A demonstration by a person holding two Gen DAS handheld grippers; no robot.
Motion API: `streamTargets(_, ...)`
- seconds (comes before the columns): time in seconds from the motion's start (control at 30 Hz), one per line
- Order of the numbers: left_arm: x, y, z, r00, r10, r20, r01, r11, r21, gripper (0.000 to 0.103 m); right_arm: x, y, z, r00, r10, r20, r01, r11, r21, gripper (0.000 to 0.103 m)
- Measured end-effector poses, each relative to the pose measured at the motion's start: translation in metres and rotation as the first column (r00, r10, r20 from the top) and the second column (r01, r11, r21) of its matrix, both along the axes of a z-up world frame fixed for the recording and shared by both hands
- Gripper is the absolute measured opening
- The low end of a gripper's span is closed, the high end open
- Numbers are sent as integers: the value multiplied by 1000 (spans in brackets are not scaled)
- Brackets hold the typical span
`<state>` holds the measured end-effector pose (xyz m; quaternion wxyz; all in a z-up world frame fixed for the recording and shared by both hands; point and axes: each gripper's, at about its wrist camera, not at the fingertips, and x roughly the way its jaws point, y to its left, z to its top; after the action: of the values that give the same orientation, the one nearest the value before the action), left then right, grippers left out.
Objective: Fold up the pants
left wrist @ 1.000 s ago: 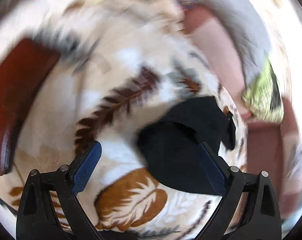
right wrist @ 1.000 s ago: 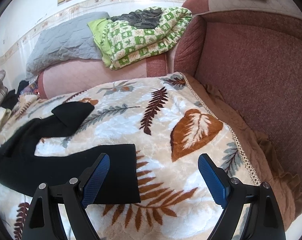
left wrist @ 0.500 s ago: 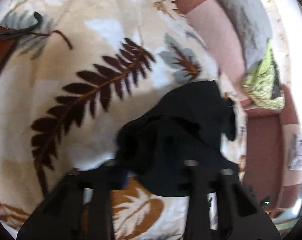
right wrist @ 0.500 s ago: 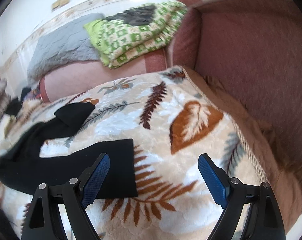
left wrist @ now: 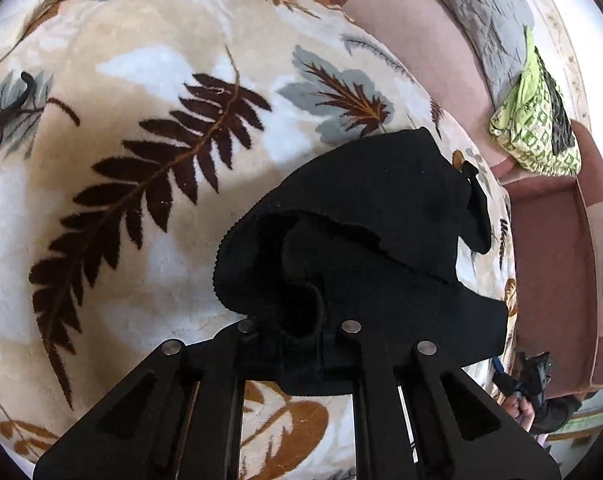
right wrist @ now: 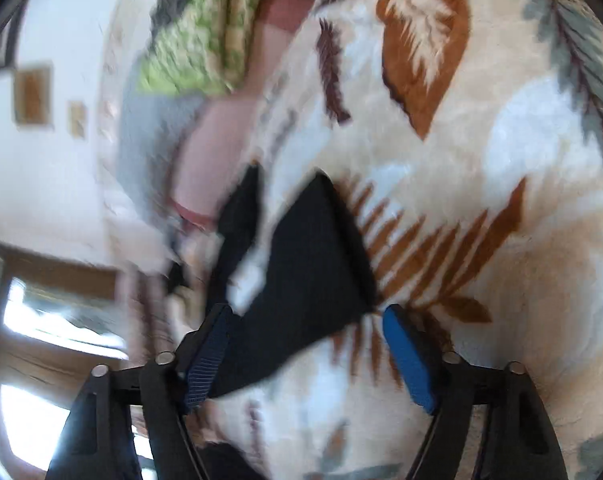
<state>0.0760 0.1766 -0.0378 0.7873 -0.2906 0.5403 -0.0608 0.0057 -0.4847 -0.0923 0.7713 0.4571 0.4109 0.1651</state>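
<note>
Black pants (left wrist: 365, 232) lie on a leaf-patterned blanket (left wrist: 149, 128). My left gripper (left wrist: 297, 332) is shut on a bunched end of the pants and lifts it off the blanket. In the blurred right wrist view, my right gripper (right wrist: 305, 356) is open, with the flat end of a pants leg (right wrist: 305, 264) lying between its blue pads (right wrist: 409, 360) on the blanket (right wrist: 501, 160).
A maroon sofa back and arm (left wrist: 549, 248) border the blanket. A grey quilt (left wrist: 485, 12) and a green patterned blanket (left wrist: 537, 120) are piled on the sofa arm. The right gripper shows small in the left wrist view (left wrist: 529, 376).
My left gripper closed on the pants' bunched end and lifted it. My right gripper tilted and moved down over the pants leg end, with its fingers closer together.
</note>
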Motion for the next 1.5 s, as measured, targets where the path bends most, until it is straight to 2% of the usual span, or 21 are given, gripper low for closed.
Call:
streamTargets(0.07, -2, 2, 2, 1000, 9, 15, -9, 1000, -6, 8, 4, 1, -1, 1000, -17, -5, 17, 1000, 1, 62)
streamTargets(0.2, -7, -1, 15, 999, 22, 48, -25, 998, 60, 5, 13, 7, -3, 1000, -14, -1, 14, 1000, 6, 4)
streamTargets(0.3, -24, -2, 24, 998, 47, 53, -50, 997, 65, 5, 12, 16, 11, 998, -1, 55, 8, 993, -121, 4)
streamTargets(0.43, -64, -5, 24, 999, 39, 13, -39, 999, 10, 5, -9, 0, 19, 995, -32, 93, 45, 988, -146, 4)
streamTargets(0.57, -103, 8, 14, 998, 60, -26, -60, 998, 14, 5, -31, -11, 16, 997, -1, 77, 12, 989, -146, 4)
streamTargets(0.7, -106, 23, -3, 993, 91, -78, -93, 996, -13, 6, -33, -1, 2, 995, 100, 5, -97, 977, -189, 4)
streamTargets(0.8, -102, 22, 5, 991, 103, -80, -97, 993, 74, 21, -25, -3, -11, 995, 68, -68, -79, 981, -175, 2)
streamTargets(0.87, -102, 21, 16, 993, 110, -51, -100, 981, 169, 26, -29, -19, -8, 995, -68, -74, 51, 978, -202, 2)
streamTargets(0.93, -104, 21, 28, 992, 129, -3, -123, 956, 267, 30, -33, -29, 8, 977, -206, -59, 174, 922, -347, 5)
streamTargets(0.97, -106, 23, 36, 989, 144, 26, -145, 940, 308, 30, -33, -28, 18, 968, -248, -39, 208, 878, -430, 6)
streamTargets(1.0, -107, 24, 43, 987, 154, 52, -162, 928, 336, 30, -33, -22, 36, 959, -283, 20, 249, 808, -533, 6)
streamTargets(1.07, -110, 26, 61, 976, 179, 124, -213, 899, 383, 30, -25, 6, 68, 961, -228, 155, 273, 713, -646, 6)
streamTargets(1.1, -112, 23, 71, 972, 177, 156, -225, 896, 382, 32, -19, 28, 82, 961, -161, 225, 274, 659, -700, 6)
streamTargets(1.13, -112, 17, 80, 968, 163, 189, -222, 910, 350, 32, -13, 57, 94, 955, -58, 292, 265, 616, -742, 6)
streamTargets(1.2, -113, 4, 93, 957, 143, 251, -212, 939, 272, 38, 6, 119, 111, 911, 172, 375, 223, 560, -798, 11)
streamTargets(1.27, -114, -4, 101, 943, 160, 291, -217, 961, 172, 44, 25, 185, 115, 832, 399, 385, 154, 501, -852, 31)
streamTargets(1.3, -115, -7, 99, 933, 186, 308, -224, 970, 91, 56, 39, 220, 114, 783, 501, 369, 121, 459, -880, 40)
streamTargets(1.37, -114, -17, 86, 922, 201, 330, -184, 979, -82, 64, 59, 263, 108, 726, 604, 329, 78, 403, -912, 42)
streamTargets(1.4, -112, -24, 72, 925, 180, 335, -137, 980, -147, 64, 75, 282, 106, 707, 637, 307, 44, 394, -918, 42)
streamTargets(1.47, -107, -35, 48, 948, 146, 282, -99, 980, -175, 64, 104, 311, 100, 689, 672, 272, -10, 385, -923, 42)
streamTargets(1.5, -103, -37, 36, 966, 140, 215, -96, 975, -201, 63, 114, 324, 97, 678, 691, 251, -35, 372, -928, 42)
